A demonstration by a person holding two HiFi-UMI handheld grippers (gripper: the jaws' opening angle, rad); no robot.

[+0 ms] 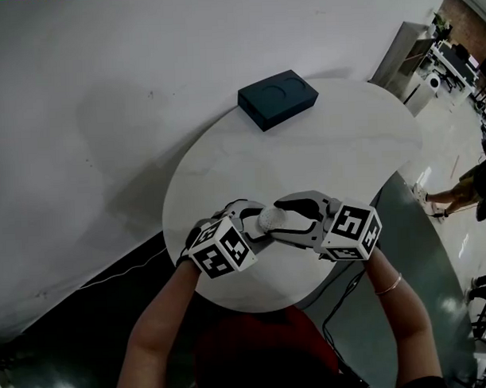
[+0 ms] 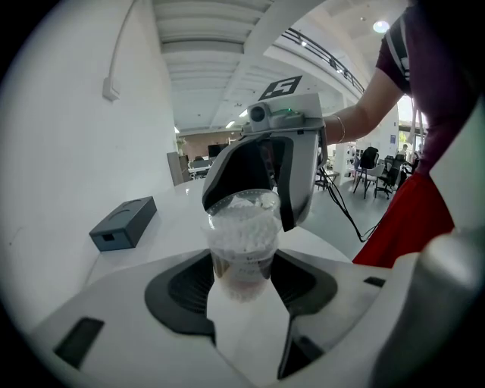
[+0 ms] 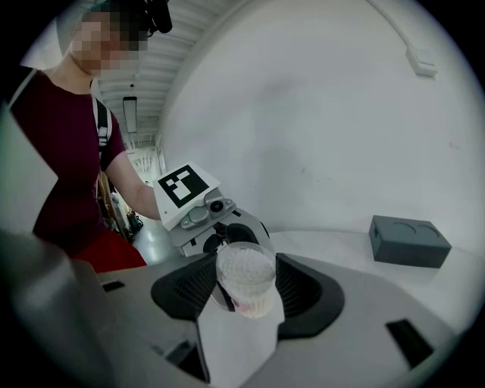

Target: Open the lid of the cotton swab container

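Round white surface (image 1: 360, 137), bright room. Cotton swab container (image 1: 269, 218) is just off center toward 7 o'clock, pinched from both sides: left claw (image 2: 242, 282) clamped on its body, right claw (image 3: 246, 292) gripping the top end. Dark box (image 1: 277, 98) at 12 o'clock.

Clear glossy plastic cotton swab container (image 2: 242, 242), smooth white table (image 1: 305, 147), matt dark box (image 1: 277, 98), ribbed black tool pads (image 2: 184, 289).
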